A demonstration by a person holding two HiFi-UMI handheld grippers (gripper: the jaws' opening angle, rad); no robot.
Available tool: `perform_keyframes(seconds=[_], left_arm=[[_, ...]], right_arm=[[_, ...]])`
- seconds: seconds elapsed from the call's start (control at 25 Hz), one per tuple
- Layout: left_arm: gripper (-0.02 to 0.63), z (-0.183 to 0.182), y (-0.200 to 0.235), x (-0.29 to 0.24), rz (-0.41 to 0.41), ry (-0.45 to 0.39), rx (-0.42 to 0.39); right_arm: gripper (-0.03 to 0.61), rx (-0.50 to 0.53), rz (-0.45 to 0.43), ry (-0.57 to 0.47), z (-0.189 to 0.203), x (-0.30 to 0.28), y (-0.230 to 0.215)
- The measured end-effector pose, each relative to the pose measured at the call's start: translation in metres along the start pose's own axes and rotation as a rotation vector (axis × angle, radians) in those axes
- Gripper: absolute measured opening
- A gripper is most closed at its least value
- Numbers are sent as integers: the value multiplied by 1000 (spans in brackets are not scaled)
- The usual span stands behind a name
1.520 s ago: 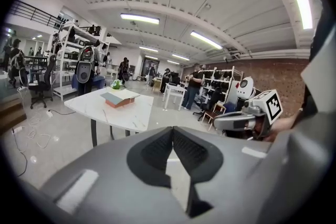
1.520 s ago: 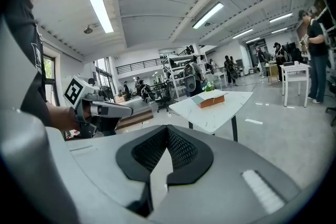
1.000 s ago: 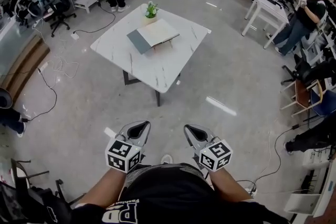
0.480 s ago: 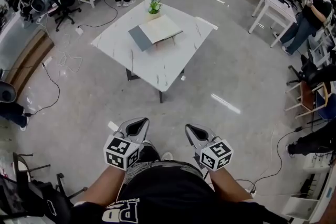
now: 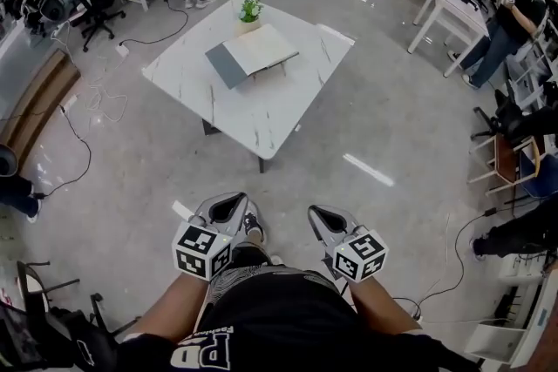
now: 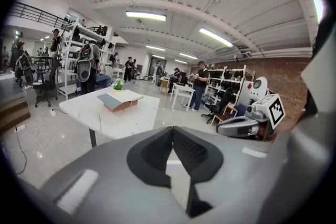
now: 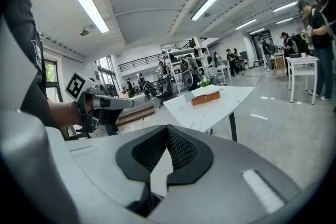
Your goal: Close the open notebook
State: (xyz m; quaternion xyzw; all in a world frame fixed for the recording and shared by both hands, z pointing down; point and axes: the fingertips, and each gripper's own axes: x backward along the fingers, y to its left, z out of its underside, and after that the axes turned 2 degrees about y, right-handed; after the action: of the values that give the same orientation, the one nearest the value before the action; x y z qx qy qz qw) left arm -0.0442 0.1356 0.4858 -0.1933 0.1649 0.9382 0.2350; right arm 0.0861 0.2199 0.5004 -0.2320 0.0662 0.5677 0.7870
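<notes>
**A:** Which step is in hand?

**B:** The approach, I'd judge. The open notebook (image 5: 253, 52) lies on the white bench (image 5: 261, 113) in the upper middle of the head view, beside a small potted plant (image 5: 250, 11). It is well apart from both tools, and nothing touches it.

**A:** And the tools?

**B:** The left hand-held gripper (image 5: 228, 206) and right hand-held gripper (image 5: 321, 215) sit low in the frame, near the person's waist. Each gripper view shows its jaws together at the tips, with nothing between them.

**A:** So what next?

**B:** Walk up to the bench, then bring one gripper to the grey cover on the left and fold it over the pages.

**A:** Does one view show something another doesn't?

**B:** The gripper views look in from the side and show the notebook raised on a brown support (image 6: 125, 106), which hardly shows from above. Only the head view shows the stretch of floor to cross.
</notes>
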Motion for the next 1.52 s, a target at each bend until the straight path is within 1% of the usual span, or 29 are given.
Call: perform_keyframes(seconds=[0.36, 0.6, 0.8, 1.08, 1.24, 1.52], left_arm=[[58, -20, 49, -34, -15, 14, 29], [58, -42, 93, -63, -32, 24, 37], [58, -65, 128, -89, -32, 23, 43], [58, -97, 170, -123, -9, 34, 10], [58, -111, 197, -136, -3, 30, 4], [58, -123, 229, -151, 28, 38, -24]], right_arm=[[0, 7, -11, 19, -29, -53, -26], [0, 13, -19, 44, -51, -96, -49], [0, 32, -25, 56, -79, -135, -66], [0, 55, -11, 53, -122, -187, -90], [0, 65, 2, 58, -136, -215, -101], [0, 68, 37, 32, -157, -252, -109]])
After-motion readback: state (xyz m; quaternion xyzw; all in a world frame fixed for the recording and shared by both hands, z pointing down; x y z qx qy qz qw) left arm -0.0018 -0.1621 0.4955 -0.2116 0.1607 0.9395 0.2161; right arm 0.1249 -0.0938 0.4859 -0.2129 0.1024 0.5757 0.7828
